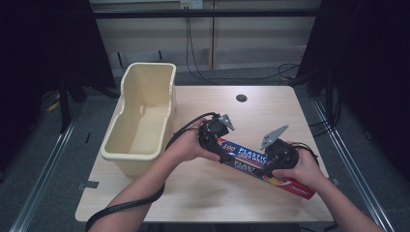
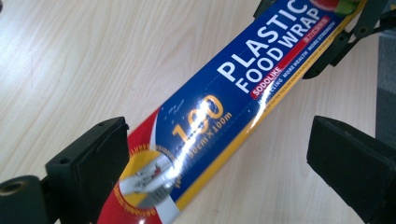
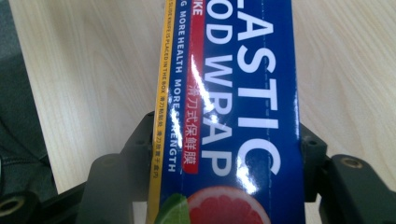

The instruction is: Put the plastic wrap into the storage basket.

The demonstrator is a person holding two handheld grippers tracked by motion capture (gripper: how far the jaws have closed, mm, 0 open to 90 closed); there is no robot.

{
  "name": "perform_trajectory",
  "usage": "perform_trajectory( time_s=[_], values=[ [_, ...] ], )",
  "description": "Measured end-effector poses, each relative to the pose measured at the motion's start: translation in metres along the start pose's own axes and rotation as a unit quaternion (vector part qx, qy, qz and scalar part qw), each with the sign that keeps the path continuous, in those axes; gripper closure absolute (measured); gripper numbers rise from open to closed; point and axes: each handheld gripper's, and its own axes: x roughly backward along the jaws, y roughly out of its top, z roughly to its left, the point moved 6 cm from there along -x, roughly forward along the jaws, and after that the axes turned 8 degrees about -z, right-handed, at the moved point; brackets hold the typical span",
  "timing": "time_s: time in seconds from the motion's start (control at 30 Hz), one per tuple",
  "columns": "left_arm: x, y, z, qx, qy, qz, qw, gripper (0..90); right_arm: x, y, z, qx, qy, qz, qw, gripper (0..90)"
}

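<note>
Box of plastic food wrap (image 1: pixel 263 166) lies on the worktop (image 1: pixel 203 193), its long axis running from far left to near right. The right claw (image 3: pixel 226 154) is clamped across its near-right part. The left claw (image 2: pixel 224 154) straddles the far-left end, jaws apart and not gripping. The cream tub (image 1: pixel 140 116) sits to the left, nearer the left hand (image 1: pixel 191 145).
</note>
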Motion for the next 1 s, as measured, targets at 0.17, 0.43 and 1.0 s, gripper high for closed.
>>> perform_trajectory(
  time_s=[0.17,0.43,1.0],
  values=[
    [-0.004,0.003,0.001,-0.008,-0.010,0.005,0.9999,6.0,0.000,0.004,0.000,0.020,0.013,0.002,0.9997,41.5],
    [-0.011,0.004,0.000,-0.009,-0.026,0.006,0.9996,8.0,-0.002,0.009,0.002,0.043,0.028,-0.001,0.9987,41.4],
    [-0.022,0.003,-0.010,-0.006,-0.064,0.007,0.9979,13.6,-0.002,0.022,0.005,0.077,0.047,-0.009,0.9959,41.2]
  ],
)
